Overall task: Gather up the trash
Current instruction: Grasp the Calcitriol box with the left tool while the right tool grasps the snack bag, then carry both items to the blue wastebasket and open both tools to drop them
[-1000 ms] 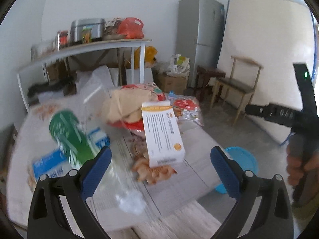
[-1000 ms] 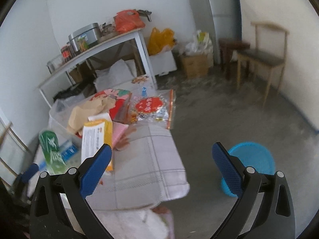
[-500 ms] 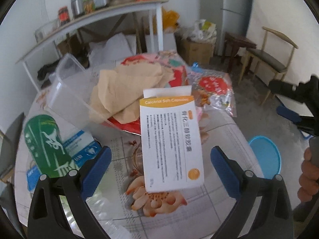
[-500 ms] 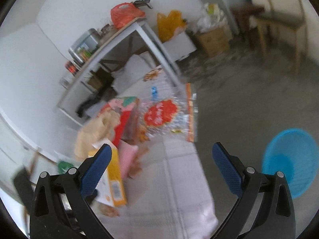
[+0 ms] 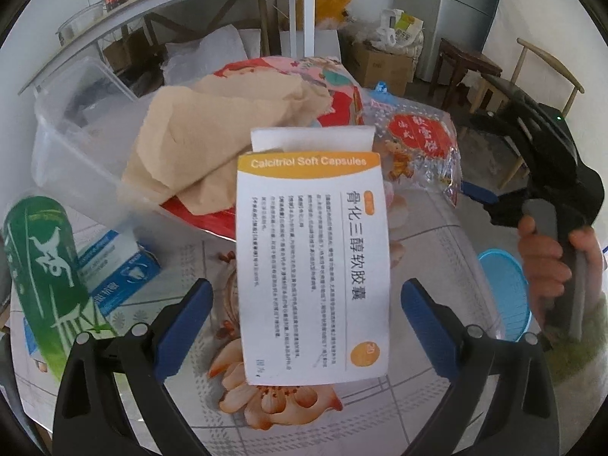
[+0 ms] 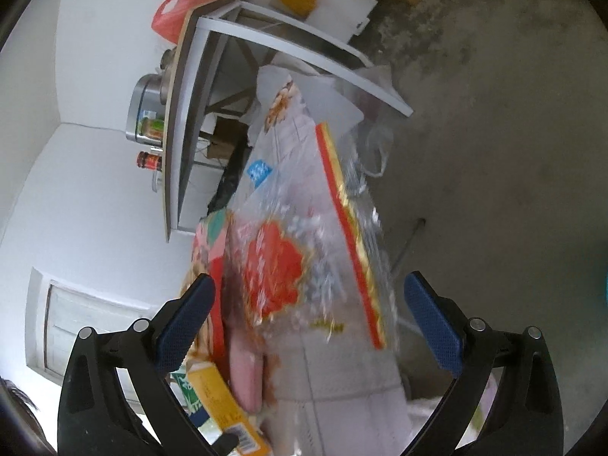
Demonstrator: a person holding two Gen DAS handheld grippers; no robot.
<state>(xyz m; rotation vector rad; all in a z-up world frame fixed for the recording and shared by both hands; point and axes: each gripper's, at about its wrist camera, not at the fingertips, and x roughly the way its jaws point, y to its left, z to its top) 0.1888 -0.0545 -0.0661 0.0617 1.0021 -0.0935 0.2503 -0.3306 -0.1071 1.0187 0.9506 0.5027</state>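
1. A white and orange medicine box (image 5: pixel 313 266), printed "Calcitriol Soft Capsules", stands on the table (image 5: pixel 429 266) between the spread fingers of the left gripper (image 5: pixel 306 326); neither blue pad touches it.
2. Behind the box lies crumpled tan paper (image 5: pixel 212 140) on red wrapping, partly inside a clear plastic tub (image 5: pixel 72 140) that is tipped on its side.
3. To the right of the box lies a clear snack bag (image 5: pixel 418 152) with a red label, near the table's edge.
4. To the left lie a green can (image 5: pixel 41 266) and a blue and white carton (image 5: pixel 117 266), touching each other.
5. The right gripper (image 6: pixel 307 319) is also spread wide and grips nothing; its view is tilted and blurred, with the snack bag (image 6: pixel 304 258) between its fingers and the orange edge of the medicine box (image 6: pixel 224 410) below.
6. In the left view a hand (image 5: pixel 551 258) holds that right gripper's handle beyond the table's right side.
7. A blue basket (image 5: pixel 505 292) sits on the floor beside the table, below that hand.
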